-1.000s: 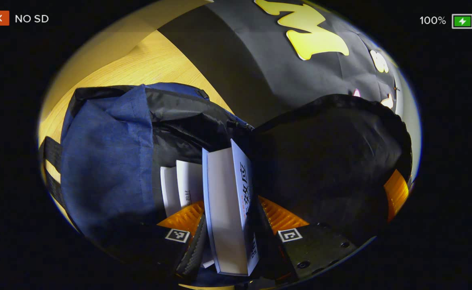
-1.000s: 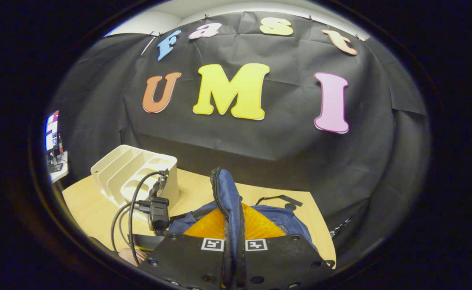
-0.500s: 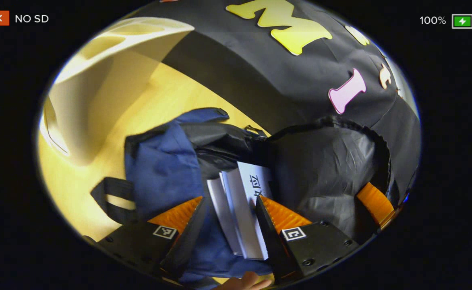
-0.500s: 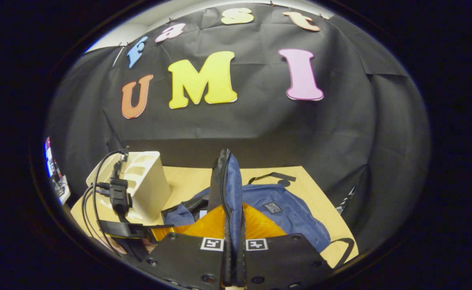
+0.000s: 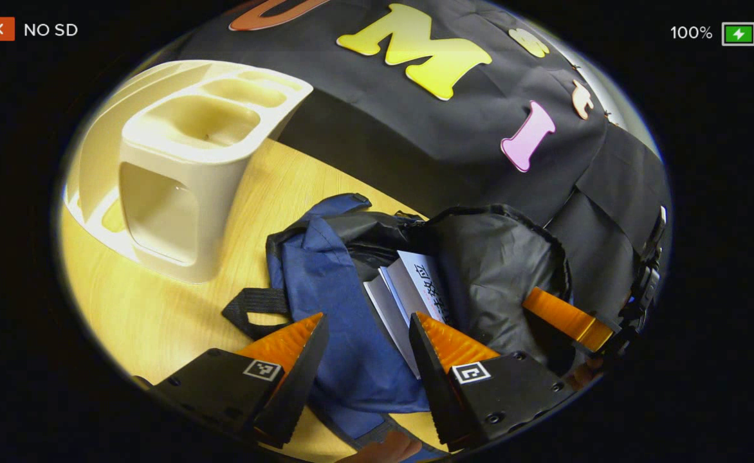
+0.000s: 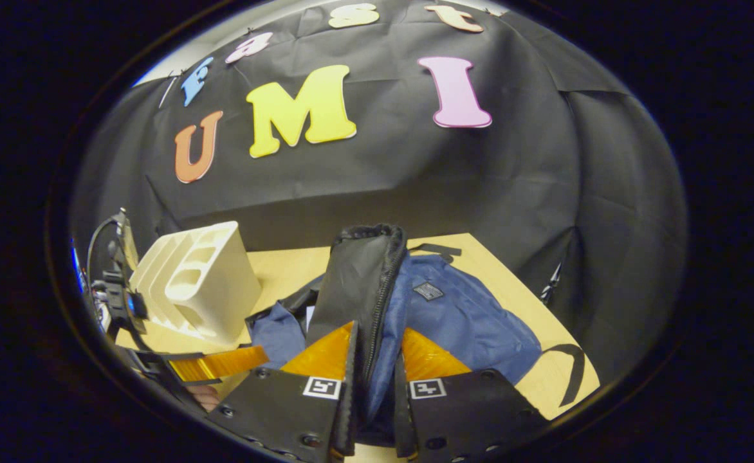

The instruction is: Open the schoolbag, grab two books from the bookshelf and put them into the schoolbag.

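Wooden table (image 5: pixel 158 308); books (image 5: pixel 415 283) inside schoolbag (image 5: pixel 345 308); bookshelf (image 5: pixel 184 167) beside.

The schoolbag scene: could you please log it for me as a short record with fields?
schoolbag: blue schoolbag lying open on the table
books: two books inside the bag's mouth
bookshelf: bookshelf stands on the table, the slots in view hold nothing
left claw: left claw open, above the bag, holding nothing
right claw: right claw astride the bag's flap; fingers slightly apart, grip unclear
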